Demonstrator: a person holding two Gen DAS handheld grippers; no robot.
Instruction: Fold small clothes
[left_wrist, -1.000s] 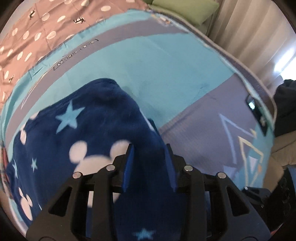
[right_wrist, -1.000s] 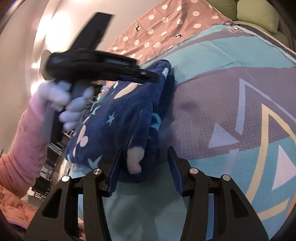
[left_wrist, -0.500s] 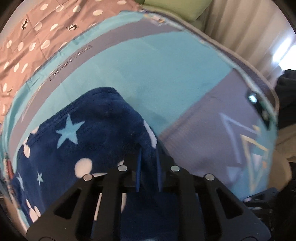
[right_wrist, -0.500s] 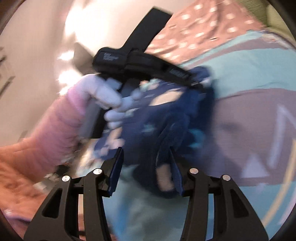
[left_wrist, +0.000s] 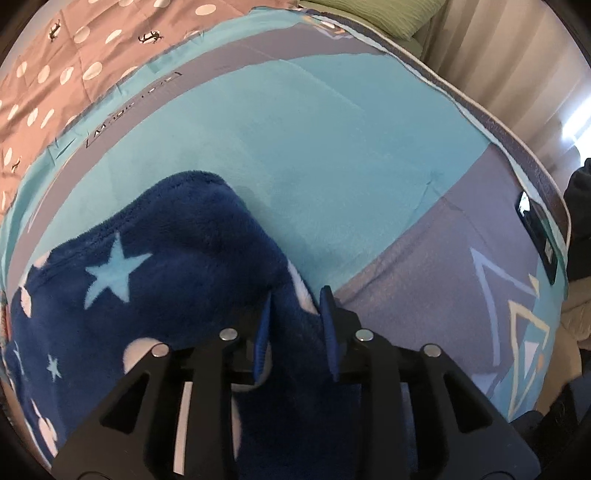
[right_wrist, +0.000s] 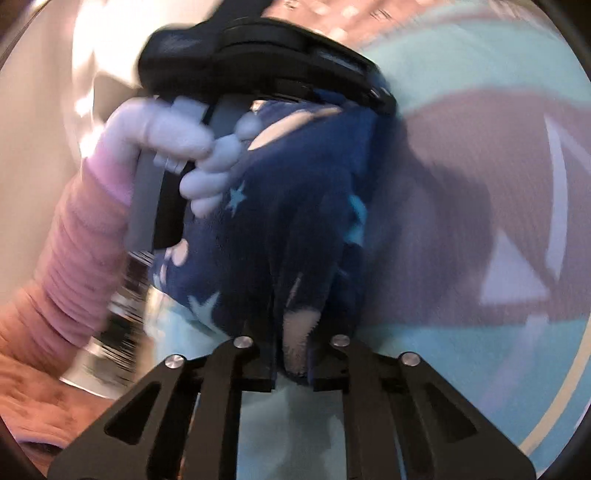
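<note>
Garment: a dark blue fleece (left_wrist: 177, 280) with pale stars and white blobs, bunched on the teal and grey bedspread (left_wrist: 314, 155), its folded end humped up toward the middle of the spread.
Left gripper: the left gripper (left_wrist: 297, 328) points steeply down onto the fleece's near edge; its blue fingers (left_wrist: 263, 332) stand a little apart with a ridge of fleece between them. The jaws have just been easing open after a tighter pinch, and whether the pads still bite I cannot tell.
Right gripper: the right gripper (right_wrist: 295, 354) comes in low from the other side, jaws just snapped together, clamped on a fold of the fleece (right_wrist: 295, 229) with a pale patch poking out between them.
Left hand: a gloved hand (right_wrist: 192, 147) in a pink sleeve (right_wrist: 85, 258) wraps the left tool's handle, blurred, right over the fleece.
Around: a brown dotted sheet (left_wrist: 48, 74) lies past the spread's far edge; a green pillow (left_wrist: 388, 14) and curtains (left_wrist: 517, 66) beyond; a dark phone-like slab (left_wrist: 535, 229) at the spread's right edge.
</note>
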